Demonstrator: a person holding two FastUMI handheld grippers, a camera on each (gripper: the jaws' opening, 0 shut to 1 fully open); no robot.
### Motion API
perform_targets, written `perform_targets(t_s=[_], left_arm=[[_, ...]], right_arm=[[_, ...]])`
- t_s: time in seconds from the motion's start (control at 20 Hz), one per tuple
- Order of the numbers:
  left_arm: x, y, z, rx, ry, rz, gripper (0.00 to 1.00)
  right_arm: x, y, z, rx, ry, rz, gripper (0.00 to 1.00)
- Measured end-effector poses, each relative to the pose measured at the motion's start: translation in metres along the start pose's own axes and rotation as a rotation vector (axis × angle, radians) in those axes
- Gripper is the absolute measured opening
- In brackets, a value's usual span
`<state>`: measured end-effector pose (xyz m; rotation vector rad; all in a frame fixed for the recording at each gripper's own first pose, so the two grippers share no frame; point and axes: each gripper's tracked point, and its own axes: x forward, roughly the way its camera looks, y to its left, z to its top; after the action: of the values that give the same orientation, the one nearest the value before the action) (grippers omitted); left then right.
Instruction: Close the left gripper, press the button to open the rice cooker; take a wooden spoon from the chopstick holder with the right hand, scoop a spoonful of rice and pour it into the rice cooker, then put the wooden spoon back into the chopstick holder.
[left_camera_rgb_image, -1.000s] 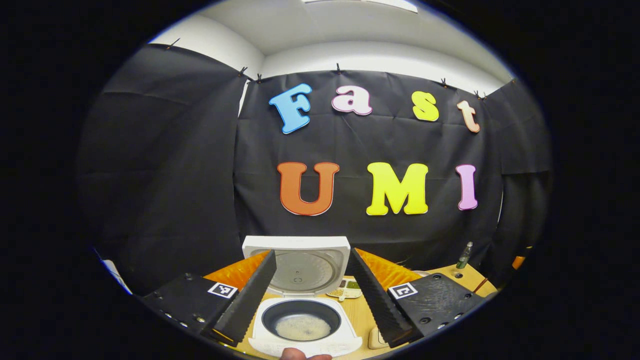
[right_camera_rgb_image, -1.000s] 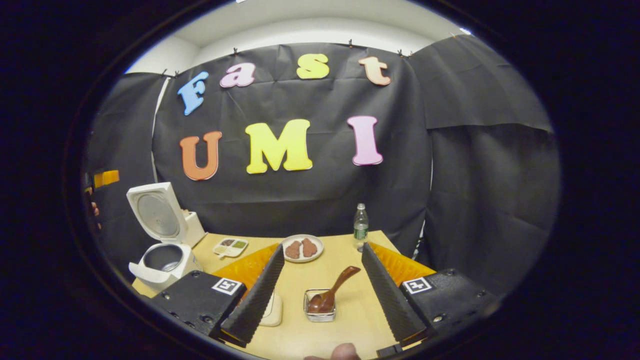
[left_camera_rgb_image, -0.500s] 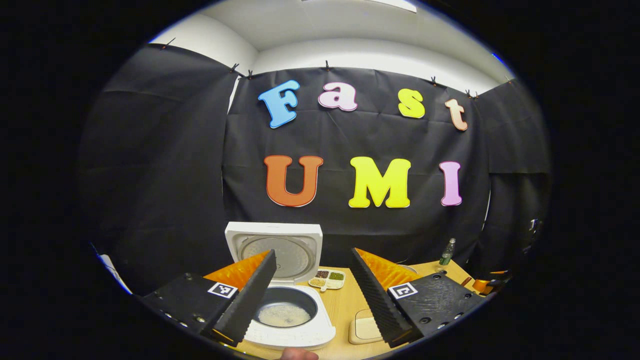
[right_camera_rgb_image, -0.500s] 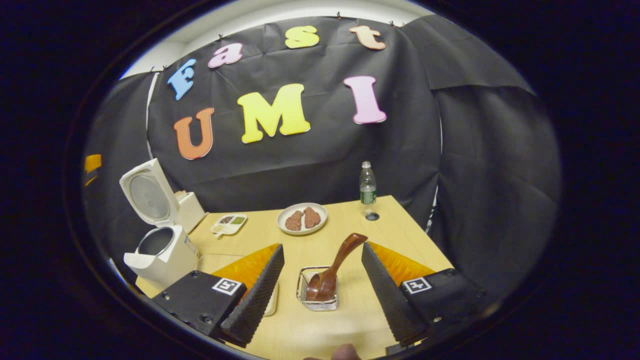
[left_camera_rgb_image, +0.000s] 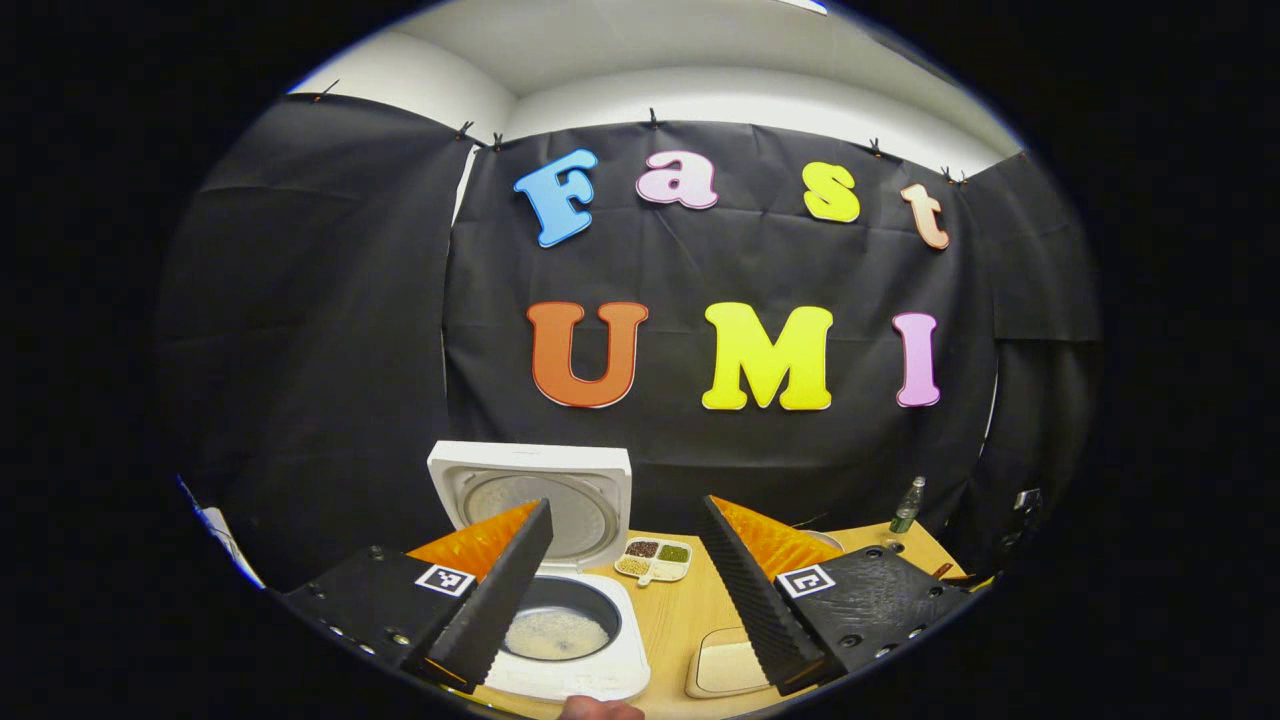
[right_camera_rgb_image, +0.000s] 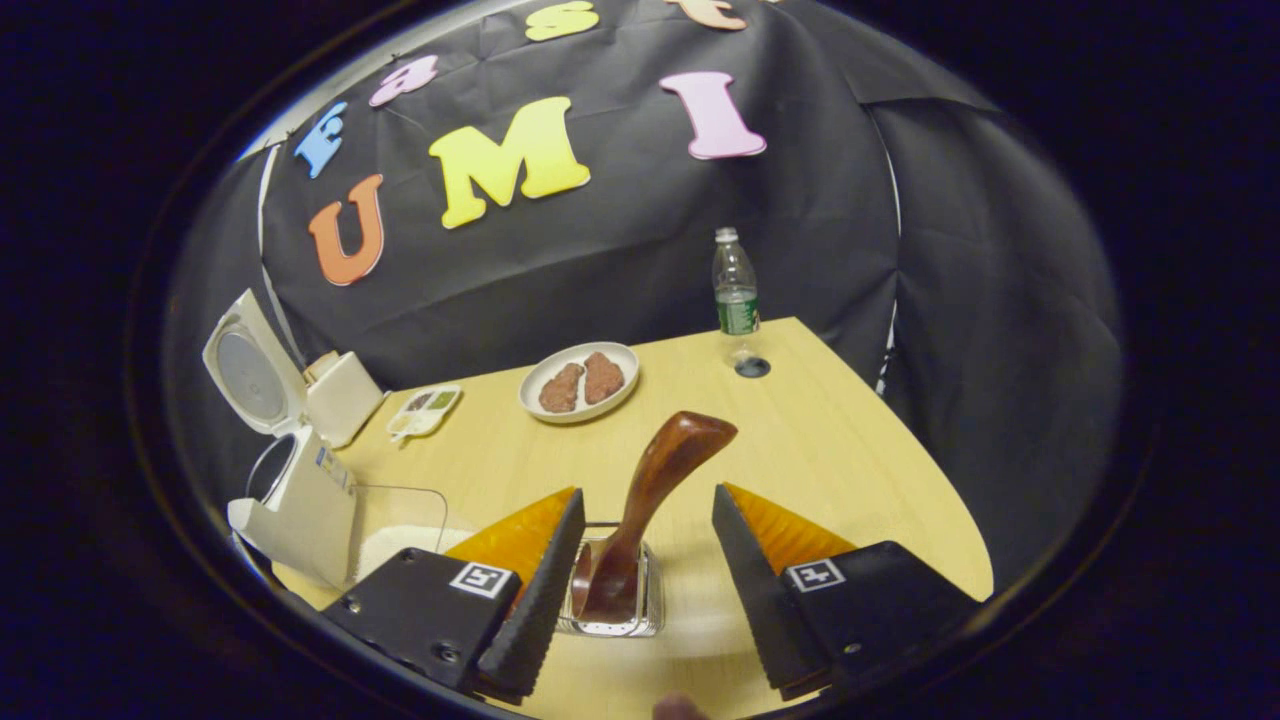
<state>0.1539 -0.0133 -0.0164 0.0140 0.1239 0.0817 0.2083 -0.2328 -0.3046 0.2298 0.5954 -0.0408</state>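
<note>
In the left gripper view, the left gripper (left_camera_rgb_image: 625, 580) appeared at the bottom of the frame with its jaws spread wide and nothing between them. The rice cooker (left_camera_rgb_image: 560, 620) sat at lower centre-left, its lid (left_camera_rgb_image: 530, 495) raised upright behind the pot, and pale rice (left_camera_rgb_image: 556, 634) lay in the inner pot. A compartmented dish of grains (left_camera_rgb_image: 654, 560) stood just right of the lid, a flat cream tray (left_camera_rgb_image: 722, 668) lay at lower centre on the wooden table (left_camera_rgb_image: 680, 610), and a plastic bottle (left_camera_rgb_image: 905, 505) stood at the right edge.

In the right gripper view, the right gripper (right_camera_rgb_image: 640, 590) was released, its fingers flanking but not touching the wooden spoon (right_camera_rgb_image: 645, 500). The spoon stood tilted, handle toward upper right, bowl down in the wire chopstick holder (right_camera_rgb_image: 612, 600) at lower centre. The open rice cooker (right_camera_rgb_image: 290, 500) occupied the left edge, with a clear container of rice (right_camera_rgb_image: 400, 525) just beside it. A plate with two brown pieces (right_camera_rgb_image: 578, 380) lay at centre, the grain dish (right_camera_rgb_image: 424, 408) to its left, and the bottle (right_camera_rgb_image: 736, 298) at upper centre-right.
</note>
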Motion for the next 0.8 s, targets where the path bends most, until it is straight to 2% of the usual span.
perform_targets(t_s=[0.15, 0.25, 0.3, 0.45, 0.55, 0.8], left_arm=[[0.008, -0.003, -0.005, 0.012, 0.016, 0.027, 0.94], [0.01, -0.005, -0.006, 0.014, 0.022, 0.036, 0.94], [0.011, -0.007, -0.007, 0.016, 0.027, 0.036, 0.94], [0.015, -0.007, -0.01, 0.018, 0.038, 0.035, 0.95], [0.014, -0.002, -0.008, 0.012, 0.035, 0.036, 0.95], [0.004, 0.021, -0.009, 0.014, 0.023, 0.027, 0.95]], right_arm=[[0.019, -0.003, -0.004, 0.076, 0.044, 0.04, 0.67], [0.027, 0.001, -0.003, 0.102, 0.052, 0.069, 0.49], [0.027, 0.004, -0.003, 0.102, 0.055, 0.079, 0.51], [0.029, 0.009, -0.003, 0.107, 0.061, 0.086, 0.28], [0.025, 0.012, -0.002, 0.129, 0.067, 0.085, 0.23], [-0.001, 0.021, 0.005, 0.128, 0.043, 0.049, 0.19]])
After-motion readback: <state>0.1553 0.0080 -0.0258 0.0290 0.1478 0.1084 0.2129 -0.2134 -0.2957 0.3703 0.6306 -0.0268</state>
